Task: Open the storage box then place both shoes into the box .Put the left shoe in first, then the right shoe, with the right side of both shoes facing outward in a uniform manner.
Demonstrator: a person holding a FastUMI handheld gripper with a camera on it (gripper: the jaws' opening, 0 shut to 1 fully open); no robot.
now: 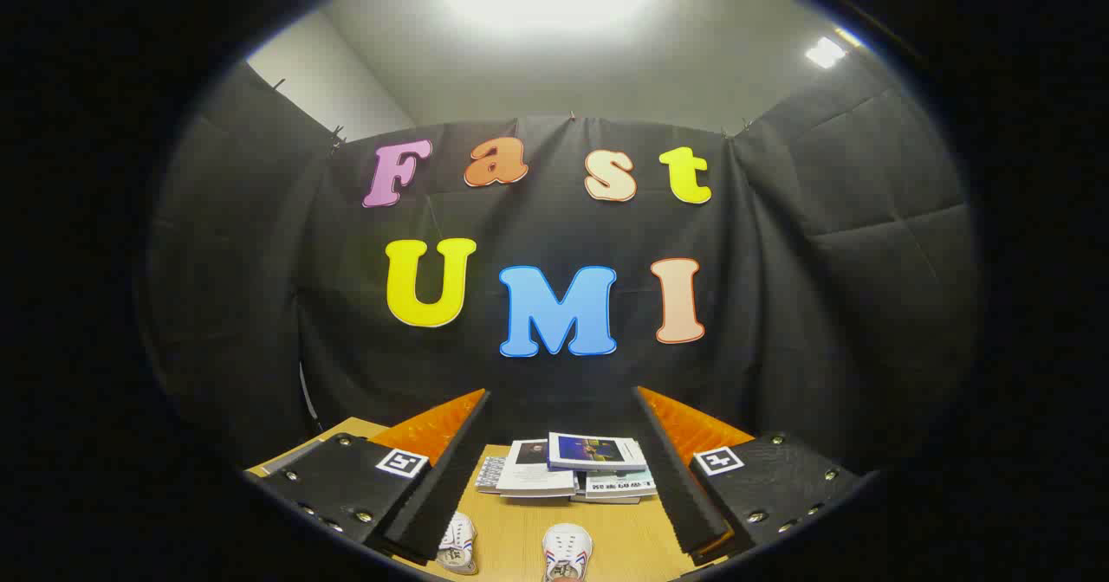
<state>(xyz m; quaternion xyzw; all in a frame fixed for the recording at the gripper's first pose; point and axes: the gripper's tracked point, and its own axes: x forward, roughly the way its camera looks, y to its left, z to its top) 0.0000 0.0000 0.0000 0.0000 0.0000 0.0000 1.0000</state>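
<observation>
Claw (559, 478) open above table (520, 530), two shoes (567, 552) below, books (572, 469) beyond

Two white sneakers with red-and-blue stripes sit apart on the wooden table: left shoe (457, 544), right shoe (567, 552), toes forward.

White shoes (511, 549) with red-blue stripes on tan table (520, 526).

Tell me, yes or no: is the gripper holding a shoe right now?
No: the gripper is open and empty, with both shoes lying on the table between its fingers.
</observation>
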